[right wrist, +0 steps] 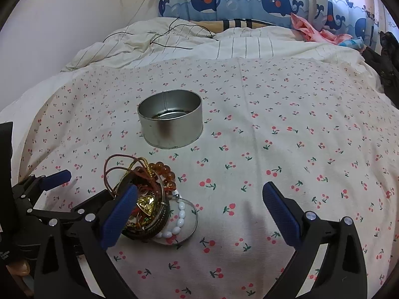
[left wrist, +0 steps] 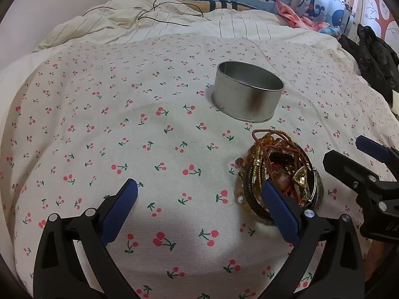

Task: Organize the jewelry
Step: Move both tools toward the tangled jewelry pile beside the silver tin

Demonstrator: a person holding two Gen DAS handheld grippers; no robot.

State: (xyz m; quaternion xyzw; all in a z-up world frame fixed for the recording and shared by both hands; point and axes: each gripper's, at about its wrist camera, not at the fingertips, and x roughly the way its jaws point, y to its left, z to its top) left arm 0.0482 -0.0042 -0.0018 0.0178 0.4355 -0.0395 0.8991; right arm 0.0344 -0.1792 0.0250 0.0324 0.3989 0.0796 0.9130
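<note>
Bed (right wrist: 286, 99): it fills your view under a cherry-print sheet (left wrist: 99, 124), with a striped duvet (left wrist: 224, 27) bunched at the far end below the whale-print curtain (right wrist: 237, 0). Dark clothing (left wrist: 374, 57) lies along the right edge.

Your left tool (left wrist: 199, 199): it hangs low over the near part of the sheet, pointing toward the far end of the bed, its blue-padded fingers (left wrist: 122, 204) spread wide with nothing between them. Its right finger overlaps the near left side of the jewelry pile; you cannot tell whether it touches.

Your right tool (right wrist: 199, 199): same pose, just beside the left one, fingers (right wrist: 281, 214) likewise wide apart and holding nothing. Its left finger overlaps the pile's near left side.

Round metal tin (right wrist: 170, 122): it stands upright and open-topped mid-sheet, beyond the pile and apart from it. Bare sheet lies all around the tin, widest to its right in the right wrist view.

Jewelry pile (left wrist: 276, 174): a tangle in one heap, between your two tools, holding:
- a dark braided bangle (left wrist: 251, 191)
- amber beads (right wrist: 162, 172)
- brown cords (right wrist: 119, 164)
- a white bead bracelet (right wrist: 179, 219)
- a yellow triangular stone (right wrist: 147, 204)
</note>
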